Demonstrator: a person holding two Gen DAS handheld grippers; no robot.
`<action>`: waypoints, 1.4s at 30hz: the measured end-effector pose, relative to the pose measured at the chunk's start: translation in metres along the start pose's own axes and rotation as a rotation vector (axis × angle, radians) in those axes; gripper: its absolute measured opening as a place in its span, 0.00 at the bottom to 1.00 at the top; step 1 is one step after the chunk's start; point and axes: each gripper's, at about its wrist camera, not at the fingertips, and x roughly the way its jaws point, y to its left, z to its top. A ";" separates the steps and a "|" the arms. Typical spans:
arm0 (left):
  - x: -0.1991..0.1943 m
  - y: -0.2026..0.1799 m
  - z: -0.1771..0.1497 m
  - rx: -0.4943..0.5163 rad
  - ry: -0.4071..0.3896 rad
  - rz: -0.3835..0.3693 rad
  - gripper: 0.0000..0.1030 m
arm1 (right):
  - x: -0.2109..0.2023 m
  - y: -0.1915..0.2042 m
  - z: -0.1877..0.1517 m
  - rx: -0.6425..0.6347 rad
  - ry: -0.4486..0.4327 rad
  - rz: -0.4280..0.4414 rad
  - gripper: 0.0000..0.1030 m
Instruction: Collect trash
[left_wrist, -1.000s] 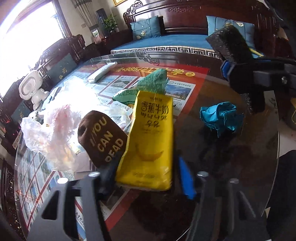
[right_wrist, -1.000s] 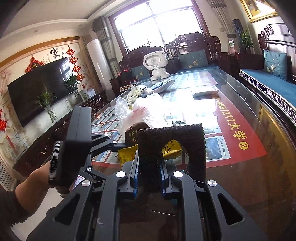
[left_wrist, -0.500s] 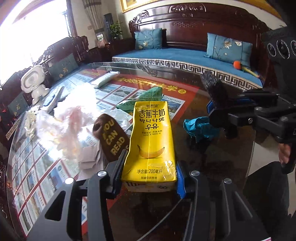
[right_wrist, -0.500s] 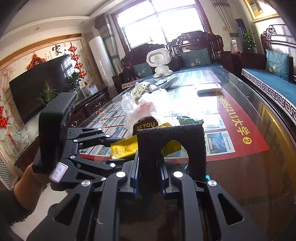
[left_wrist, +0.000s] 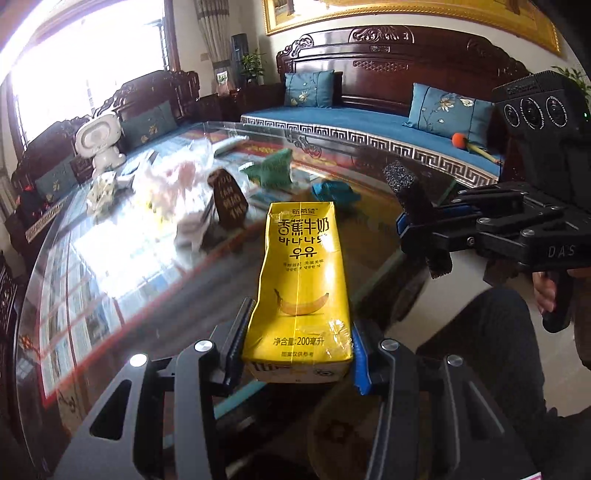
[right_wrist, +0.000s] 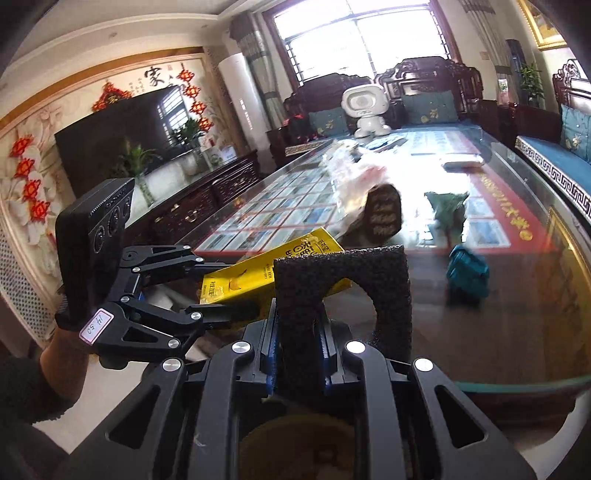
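Ahead of me: carved dark-wood sofa (left_wrist: 388, 77) w/ blue cushions, bright window (right_wrist: 354, 33), TV (right_wrist: 122, 136) on floral wall, glass-topped table (left_wrist: 110, 266).

A glass-topped table (left_wrist: 110, 280) is showing printed posters under its glass and carrying crumpled clear plastic (left_wrist: 173, 184), a brown wrapper (left_wrist: 229, 205), green (left_wrist: 271, 171) and teal (left_wrist: 332, 194) crumpled wads and a white robot toy (left_wrist: 98, 138) at its far end

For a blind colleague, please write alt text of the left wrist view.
The left claw grips a yellow banana milk carton above a glass table. At right, the right claw holds black foam; more trash lies on the table behind.
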 end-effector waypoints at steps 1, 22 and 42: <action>-0.006 -0.005 -0.011 -0.016 0.008 -0.005 0.45 | -0.003 0.008 -0.010 -0.005 0.014 0.007 0.17; 0.068 -0.088 -0.191 -0.190 0.394 -0.212 0.56 | 0.003 0.038 -0.152 0.129 0.284 -0.024 0.17; 0.087 -0.071 -0.195 -0.211 0.470 -0.160 0.69 | 0.062 0.015 -0.188 0.173 0.498 -0.041 0.20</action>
